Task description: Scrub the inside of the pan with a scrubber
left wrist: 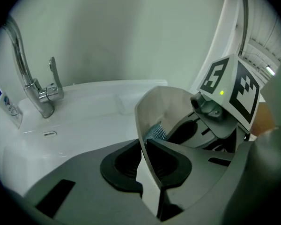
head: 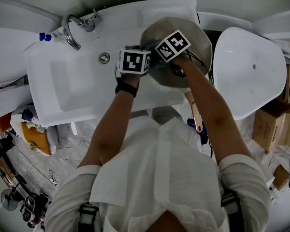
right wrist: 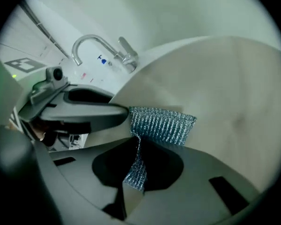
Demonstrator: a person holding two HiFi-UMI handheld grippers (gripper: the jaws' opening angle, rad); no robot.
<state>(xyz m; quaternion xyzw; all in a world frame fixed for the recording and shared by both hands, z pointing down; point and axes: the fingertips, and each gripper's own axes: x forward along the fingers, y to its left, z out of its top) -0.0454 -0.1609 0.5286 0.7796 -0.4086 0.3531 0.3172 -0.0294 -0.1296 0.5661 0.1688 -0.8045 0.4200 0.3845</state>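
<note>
The white sink fills the left of the head view, its tap at the back; the pan is held tilted over the sink's right edge, its pale inside facing the person; the scrubbing step looks to be under way, with no way to tell how much of the inside has been covered

The left gripper has its jaws nearly together, clamped on the pan's thin rim, steadying it; the right gripper is inside the pan, jaws pinched on a fold of the blue-silver mesh scrubber, whose free pad lies against the inner wall

The next move likely calls for firm rubbing strokes across the wall and floor while the rim grip holds against the push

The head view alone places the pan over the sink, yet the marker cubes hide the scrubber there; only the right gripper view shows the mesh on the wall; only the left gripper view shows the rim between its pads
</note>
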